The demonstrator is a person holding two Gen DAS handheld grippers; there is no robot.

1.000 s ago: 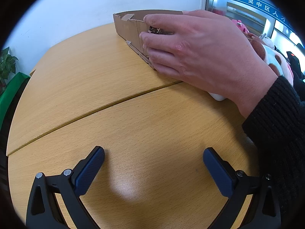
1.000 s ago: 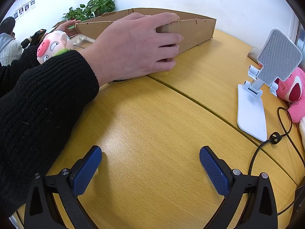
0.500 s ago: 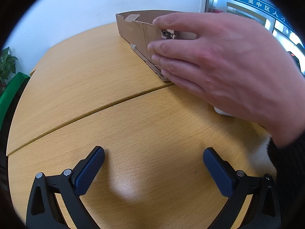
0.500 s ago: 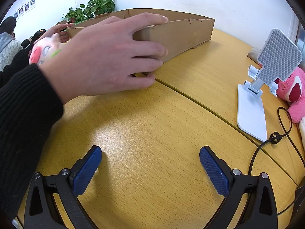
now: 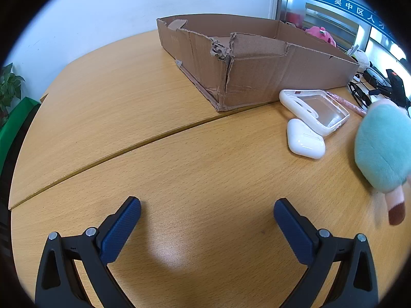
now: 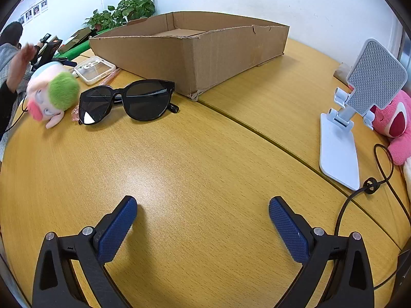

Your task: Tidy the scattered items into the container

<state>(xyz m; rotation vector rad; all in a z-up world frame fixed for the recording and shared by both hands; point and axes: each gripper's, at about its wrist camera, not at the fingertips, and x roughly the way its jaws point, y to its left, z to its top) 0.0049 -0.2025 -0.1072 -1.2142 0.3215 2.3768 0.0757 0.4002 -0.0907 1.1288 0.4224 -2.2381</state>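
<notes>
A shallow torn cardboard box stands at the back of the wooden table; it also shows in the right wrist view. In front of it lie a white earbud case, a clear phone case, black sunglasses and a plush pig, which is the blurred teal shape at the right of the left wrist view. My left gripper is open and empty over bare table. My right gripper is open and empty, well short of the sunglasses.
A white phone stand, a pink plush and a black cable sit at the right. A thin pink stick lies beside the phone case. Potted plants and a seated person are beyond the table.
The bare hand that held the box has pulled away out of view. The box and the items in front of it are now uncovered. Both grippers have stayed still.
</notes>
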